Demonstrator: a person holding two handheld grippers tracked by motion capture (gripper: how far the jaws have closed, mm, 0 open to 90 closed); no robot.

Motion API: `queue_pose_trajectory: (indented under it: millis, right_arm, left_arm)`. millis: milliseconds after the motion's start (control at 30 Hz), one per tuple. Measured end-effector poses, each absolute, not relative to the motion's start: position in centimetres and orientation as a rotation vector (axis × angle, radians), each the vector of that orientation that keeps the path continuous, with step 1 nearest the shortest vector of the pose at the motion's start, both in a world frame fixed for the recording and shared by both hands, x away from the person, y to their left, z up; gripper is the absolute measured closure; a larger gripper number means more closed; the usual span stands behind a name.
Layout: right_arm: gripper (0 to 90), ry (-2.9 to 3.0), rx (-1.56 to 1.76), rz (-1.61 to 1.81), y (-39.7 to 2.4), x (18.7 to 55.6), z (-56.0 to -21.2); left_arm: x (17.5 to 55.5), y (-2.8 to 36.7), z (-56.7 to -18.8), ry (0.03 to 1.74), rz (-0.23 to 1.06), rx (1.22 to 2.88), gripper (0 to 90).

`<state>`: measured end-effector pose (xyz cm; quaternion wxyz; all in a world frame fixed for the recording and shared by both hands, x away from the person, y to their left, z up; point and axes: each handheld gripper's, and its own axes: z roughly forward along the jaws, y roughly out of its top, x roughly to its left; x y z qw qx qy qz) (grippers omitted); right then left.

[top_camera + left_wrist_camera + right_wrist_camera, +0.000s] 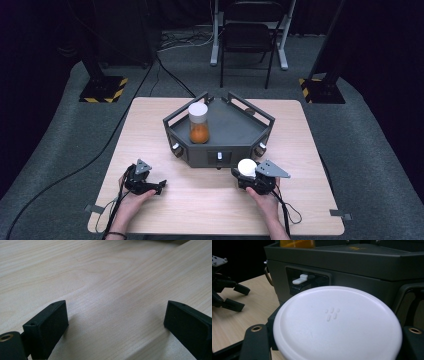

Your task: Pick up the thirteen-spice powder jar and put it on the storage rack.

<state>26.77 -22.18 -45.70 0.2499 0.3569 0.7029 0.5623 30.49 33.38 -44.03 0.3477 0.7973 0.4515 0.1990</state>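
My right gripper (pixel 248 174) has its fingers clamped on the white lid (pixel 337 323), holding it just in front of the grey tray (pixel 227 122) on the table (pixel 200 200). My left gripper (pixel 159 186) rests with fingers spread wide, nothing between them. The lidded jar (pixel 198 122) of orange contents stands in the tray.

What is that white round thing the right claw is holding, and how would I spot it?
Start at the dark grey tray mid-table. Just in front of its near wall, the right claw is shut on a white disc. Unlike the tall jar with orange contents, it is flat and plain white.
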Motion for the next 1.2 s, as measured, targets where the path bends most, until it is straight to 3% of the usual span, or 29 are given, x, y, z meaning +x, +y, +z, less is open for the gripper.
queue_pose_trajectory:
  millis: [467,1200]
  right_arm:
    - [29.7,1.914,0.987,1.498,-22.1,26.6,-45.0]
    - [29.7,1.928,0.966,1.457,-22.5,27.0,-39.3]
  left_arm:
    - [30.5,33.4,-44.0,1.171,0.516,2.068,5.2]
    - [30.5,33.4,-44.0,1.171,0.516,2.068,5.2]
